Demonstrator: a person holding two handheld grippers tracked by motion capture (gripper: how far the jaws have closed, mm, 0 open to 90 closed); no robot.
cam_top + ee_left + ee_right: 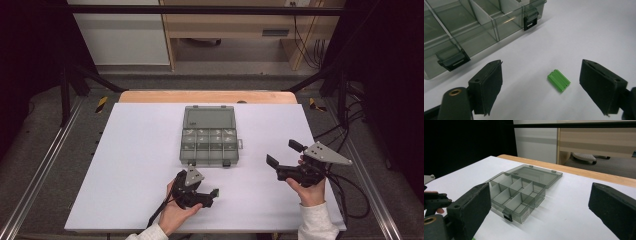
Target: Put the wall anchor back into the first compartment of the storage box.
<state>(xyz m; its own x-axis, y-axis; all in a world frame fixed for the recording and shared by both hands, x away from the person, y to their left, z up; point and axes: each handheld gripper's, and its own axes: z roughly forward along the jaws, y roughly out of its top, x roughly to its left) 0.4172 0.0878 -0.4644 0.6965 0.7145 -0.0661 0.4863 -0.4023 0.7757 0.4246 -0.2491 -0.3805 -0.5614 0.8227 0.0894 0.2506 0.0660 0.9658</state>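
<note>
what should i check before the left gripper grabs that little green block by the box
1. Left gripper open enough for the green block: ok, both jaws stand wide apart.
2. Block between the jaws: ok, though it lies nearer one jaw than the other.
3. Pads touching the block: not yet, there is a gap on both sides.
4. Block lying flat on the white table, clear of the compartment box: ok, it lies apart from the box's front latches.
5. Box lid open, compartments reachable: ok, lid folded back flat.
6. Right gripper out of the way: ok, it is open and held off to the box's right.
</note>
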